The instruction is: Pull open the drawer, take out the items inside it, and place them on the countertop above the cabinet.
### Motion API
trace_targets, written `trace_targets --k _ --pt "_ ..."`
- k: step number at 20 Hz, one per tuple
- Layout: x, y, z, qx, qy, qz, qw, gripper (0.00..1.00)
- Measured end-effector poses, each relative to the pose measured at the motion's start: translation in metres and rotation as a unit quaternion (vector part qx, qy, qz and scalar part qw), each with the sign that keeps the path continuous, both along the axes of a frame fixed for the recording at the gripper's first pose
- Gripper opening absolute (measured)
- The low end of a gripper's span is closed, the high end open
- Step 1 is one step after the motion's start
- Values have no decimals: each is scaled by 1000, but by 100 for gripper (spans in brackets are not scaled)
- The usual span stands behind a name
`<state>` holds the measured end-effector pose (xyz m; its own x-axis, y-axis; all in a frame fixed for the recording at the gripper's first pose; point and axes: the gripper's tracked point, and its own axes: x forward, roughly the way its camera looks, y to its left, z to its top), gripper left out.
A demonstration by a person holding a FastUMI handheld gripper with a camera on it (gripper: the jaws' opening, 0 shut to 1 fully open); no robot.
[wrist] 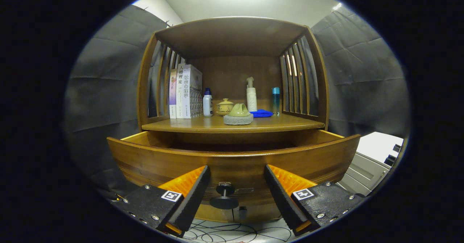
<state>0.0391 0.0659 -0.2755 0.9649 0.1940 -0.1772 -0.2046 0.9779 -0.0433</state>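
Before us stands the curved brown wooden cabinet (232,36) with slatted sides, and we go from it down to the small things. Its wide wooden drawer (163,159) is pulled well out toward us, so the front panel hides the inside; we cannot tell what lies in it from this low angle. Above the drawer, the wooden counter (290,123) already carries a row of upright books (185,90) against the left slats, a white pump bottle (251,95), a white bottle with a blue cap (207,103), a slim blue-capped tube (276,101), a folded blue cloth (261,113), a small yellow lidded pot (224,107), and near the front edge an olive ceramic piece on a grey stone base (238,115). We judge the front edge is the handiest landing spot. Our gripper (236,179) hangs spread wide, holding nothing, its fingers standing either side of the dark round drawer knob (224,196), likely because the pull is done and we must rise to reach in.
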Motion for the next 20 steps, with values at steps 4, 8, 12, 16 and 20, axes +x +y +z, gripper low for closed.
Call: trace_targets --k 4,8,12,16,20 --pt "20 4 -4 -2 -2 2 1000 96" --pt "35 7 -9 -37 -5 6 999 95" --pt "46 9 -11 -48 -4 8 999 96" --pt "52 10 -12 -46 -10 8 999 96" --pt "68 13 -14 -44 -7 7 999 96"
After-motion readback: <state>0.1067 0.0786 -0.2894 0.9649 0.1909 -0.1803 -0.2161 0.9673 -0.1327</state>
